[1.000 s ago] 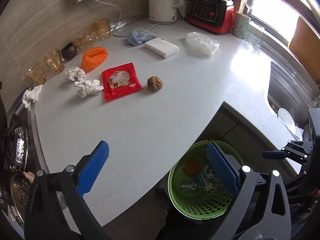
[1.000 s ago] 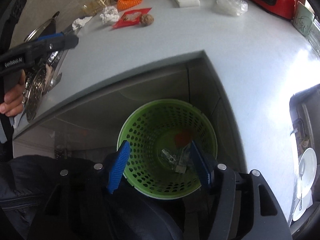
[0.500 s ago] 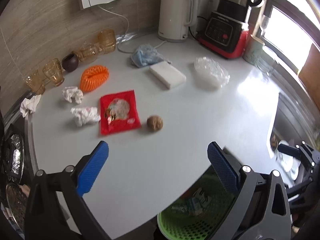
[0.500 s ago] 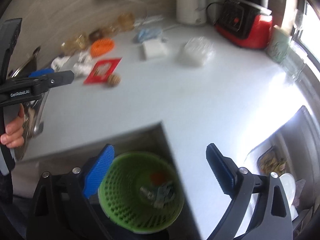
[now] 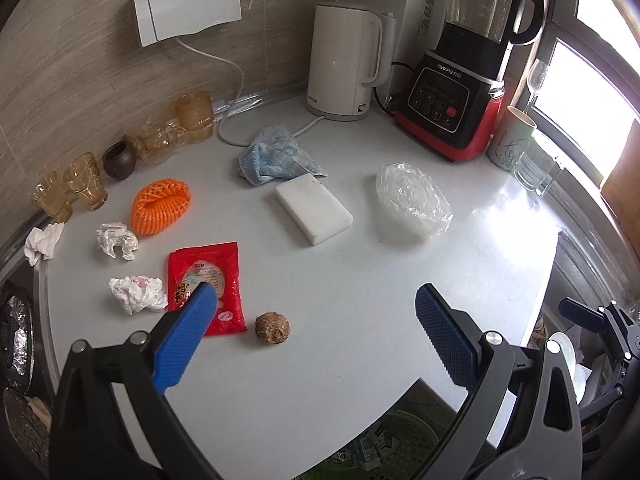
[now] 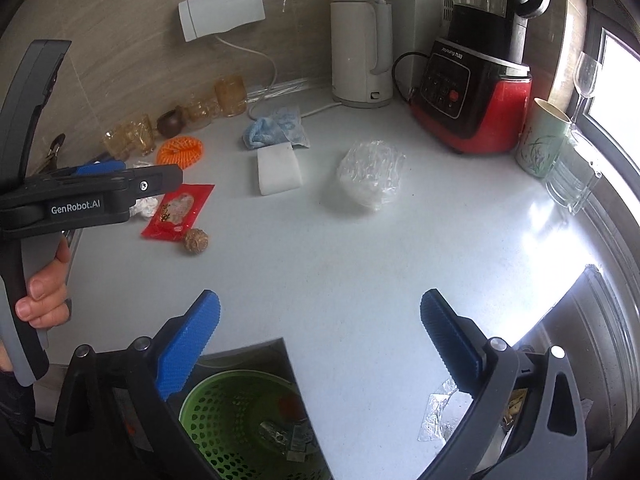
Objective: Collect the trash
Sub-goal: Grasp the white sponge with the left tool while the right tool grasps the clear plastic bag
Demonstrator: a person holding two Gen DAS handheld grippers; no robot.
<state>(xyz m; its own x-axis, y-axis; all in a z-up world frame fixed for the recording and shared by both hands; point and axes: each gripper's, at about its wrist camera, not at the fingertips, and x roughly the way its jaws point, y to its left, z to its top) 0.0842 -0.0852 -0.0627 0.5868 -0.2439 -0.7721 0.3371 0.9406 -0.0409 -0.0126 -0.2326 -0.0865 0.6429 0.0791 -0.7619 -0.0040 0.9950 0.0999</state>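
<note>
My left gripper [image 5: 316, 300] is open and empty above the white counter [image 5: 360, 280], just over a brown nut shell [image 5: 272, 328] and a red snack wrapper [image 5: 208, 280]. Crumpled tissues [image 5: 138, 293] [image 5: 117, 240], an orange foam net [image 5: 161, 205] and a clear plastic bag [image 5: 412, 202] lie beyond. My right gripper [image 6: 320, 314] is open and empty over the counter's front edge, above the green basket [image 6: 224, 416] holding some trash. The left gripper's body [image 6: 88, 196] shows in the right wrist view.
A white sponge block [image 5: 314, 213], blue cloth [image 5: 276, 156], kettle [image 5: 346, 62], red blender [image 5: 460, 92], cup [image 5: 514, 138] and amber glasses [image 5: 86, 186] stand along the back. A sink [image 6: 500, 400] lies at the right.
Both grippers have risen and tilted up from the green basket toward the counter. The left gripper moved forward over the wrapper and nut shell. Both stayed open.
</note>
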